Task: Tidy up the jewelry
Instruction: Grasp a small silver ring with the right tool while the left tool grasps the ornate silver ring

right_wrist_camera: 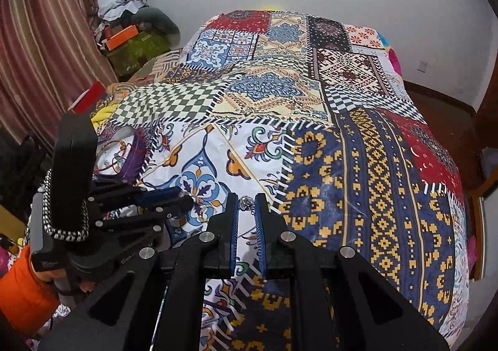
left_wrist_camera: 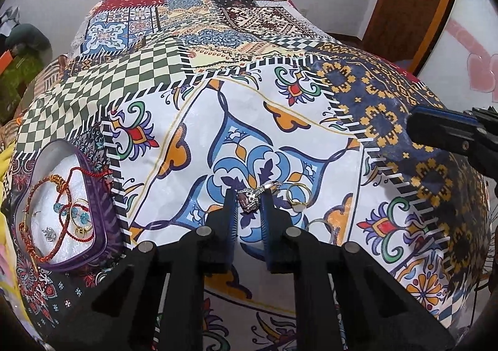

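The purple-stoned silver ring (left_wrist_camera: 248, 199) sits between the tips of the left gripper (left_wrist_camera: 248, 202), whose fingers pinch it just above the patchwork bedspread (left_wrist_camera: 311, 120). A gold ring (left_wrist_camera: 297, 194) lies just beside it on the cloth, with another pale ring (left_wrist_camera: 317, 224) near. The right gripper (right_wrist_camera: 247, 204) is closed on a small silver trinket (right_wrist_camera: 246, 203), lifted off the cover. Off to the left, the purple-rimmed tin (left_wrist_camera: 109, 211) already holds red cord bracelets (left_wrist_camera: 56, 211), blue beads and a small silver piece. So the sorting looks well advanced: two items in hand and at least two loose rings left to go in
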Tool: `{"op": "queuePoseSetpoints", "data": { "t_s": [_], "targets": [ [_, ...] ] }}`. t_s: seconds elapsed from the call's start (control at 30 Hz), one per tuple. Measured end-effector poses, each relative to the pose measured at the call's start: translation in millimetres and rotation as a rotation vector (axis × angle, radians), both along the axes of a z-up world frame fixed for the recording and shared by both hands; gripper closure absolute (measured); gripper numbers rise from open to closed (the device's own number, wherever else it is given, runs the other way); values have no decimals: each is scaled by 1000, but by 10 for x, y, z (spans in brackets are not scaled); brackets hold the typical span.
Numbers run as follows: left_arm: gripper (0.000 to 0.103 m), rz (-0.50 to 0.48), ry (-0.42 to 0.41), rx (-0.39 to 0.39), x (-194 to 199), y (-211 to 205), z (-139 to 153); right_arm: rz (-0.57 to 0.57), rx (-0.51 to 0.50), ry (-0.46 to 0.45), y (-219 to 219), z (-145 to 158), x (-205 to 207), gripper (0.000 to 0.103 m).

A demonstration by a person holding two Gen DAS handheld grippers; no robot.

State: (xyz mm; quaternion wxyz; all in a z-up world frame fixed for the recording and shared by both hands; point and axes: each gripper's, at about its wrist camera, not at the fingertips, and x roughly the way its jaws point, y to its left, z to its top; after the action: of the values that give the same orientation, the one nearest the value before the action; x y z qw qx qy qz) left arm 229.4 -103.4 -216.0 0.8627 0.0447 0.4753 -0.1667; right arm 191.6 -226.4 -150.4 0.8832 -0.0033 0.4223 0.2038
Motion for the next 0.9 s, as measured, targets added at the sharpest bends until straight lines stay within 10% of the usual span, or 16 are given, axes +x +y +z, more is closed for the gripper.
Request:
{"op": "queuePoseSetpoints", "data": {
  "t_s": [0.9],
  "targets": [
    [90, 211, -283, -63, -499, 1175, 1119, 153, 71, -142, 1028, 560, 42, 94]
  ]
}}
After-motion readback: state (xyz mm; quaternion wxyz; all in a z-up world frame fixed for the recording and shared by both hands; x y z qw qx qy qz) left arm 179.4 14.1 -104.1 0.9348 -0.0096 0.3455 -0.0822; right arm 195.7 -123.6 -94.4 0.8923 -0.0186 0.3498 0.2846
